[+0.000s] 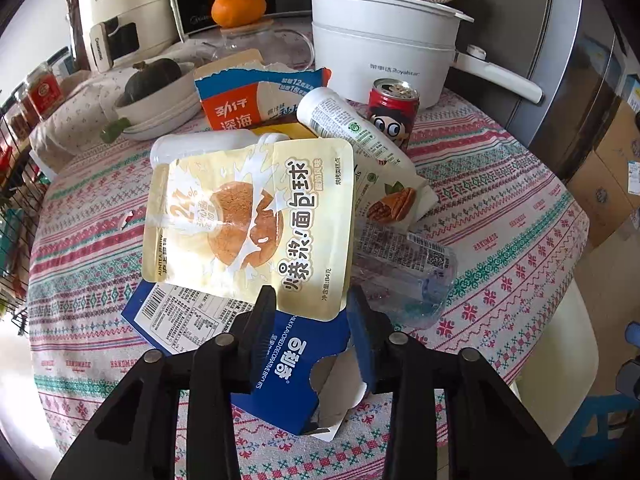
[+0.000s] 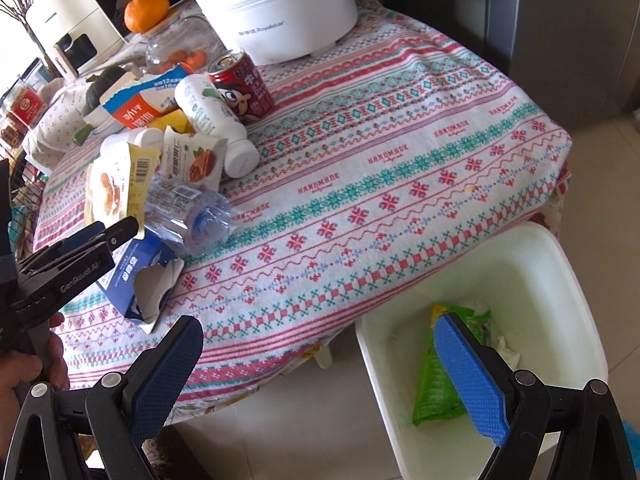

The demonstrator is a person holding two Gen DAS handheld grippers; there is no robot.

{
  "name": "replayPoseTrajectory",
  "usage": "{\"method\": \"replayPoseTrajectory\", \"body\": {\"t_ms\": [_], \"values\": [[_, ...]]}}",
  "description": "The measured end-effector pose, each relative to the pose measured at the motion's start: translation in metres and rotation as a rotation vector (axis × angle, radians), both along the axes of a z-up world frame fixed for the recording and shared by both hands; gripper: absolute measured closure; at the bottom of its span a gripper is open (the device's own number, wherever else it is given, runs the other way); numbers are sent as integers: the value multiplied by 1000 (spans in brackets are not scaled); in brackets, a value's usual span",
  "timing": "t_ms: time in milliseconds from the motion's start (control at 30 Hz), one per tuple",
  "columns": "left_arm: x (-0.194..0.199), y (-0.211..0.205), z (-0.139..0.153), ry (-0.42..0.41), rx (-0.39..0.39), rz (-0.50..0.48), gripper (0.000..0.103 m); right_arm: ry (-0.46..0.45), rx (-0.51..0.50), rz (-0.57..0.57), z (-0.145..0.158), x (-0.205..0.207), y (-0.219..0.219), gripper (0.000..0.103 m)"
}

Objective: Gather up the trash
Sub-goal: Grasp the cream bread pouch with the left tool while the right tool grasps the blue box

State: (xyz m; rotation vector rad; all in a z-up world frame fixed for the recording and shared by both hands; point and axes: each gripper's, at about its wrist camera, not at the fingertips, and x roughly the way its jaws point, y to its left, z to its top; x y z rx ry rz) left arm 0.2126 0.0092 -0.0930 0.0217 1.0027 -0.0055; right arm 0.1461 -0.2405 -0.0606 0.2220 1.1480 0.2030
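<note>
A heap of trash lies on the patterned tablecloth (image 1: 500, 240): a cream bread-ball pouch (image 1: 248, 220), a torn blue biscuit box (image 1: 280, 376), a crushed clear bottle (image 1: 404, 272), a white bottle (image 1: 352, 128), a nut packet (image 1: 392, 204), a red can (image 1: 394, 110) and an orange-blue carton (image 1: 248, 108). My left gripper (image 1: 312, 312) is open, its fingers either side of the pouch's near edge; it also shows in the right wrist view (image 2: 120, 232). My right gripper (image 2: 320, 360) is open and empty above the white bin (image 2: 560, 280), which holds a green wrapper (image 2: 436, 384).
A white electric pot (image 1: 384, 48), a glass jar with an orange (image 1: 239, 6) on its lid, a bowl with a dark squash (image 1: 156, 92) and an air fryer (image 1: 120, 20) stand at the back. A grey fridge (image 1: 568, 60) is at the right. The bin stands on the floor beside the table edge.
</note>
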Motion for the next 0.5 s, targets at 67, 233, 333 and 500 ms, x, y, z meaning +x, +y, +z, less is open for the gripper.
{"method": "replayPoseTrajectory", "body": {"t_ms": [67,233,333,500], "values": [[-1,2,0,-4,15,1,85,1,-5,0,-1,-2,-1,7],[-6,15,11,-15,-31,8,103,-5,-12,7,0,-3,3,7],[-14,28,29,-58,-55,11,103,-13,-21,14,1,-1,9,7],[-34,57,56,-112,-131,27,103,-24,-36,39,2,1,23,7]]}}
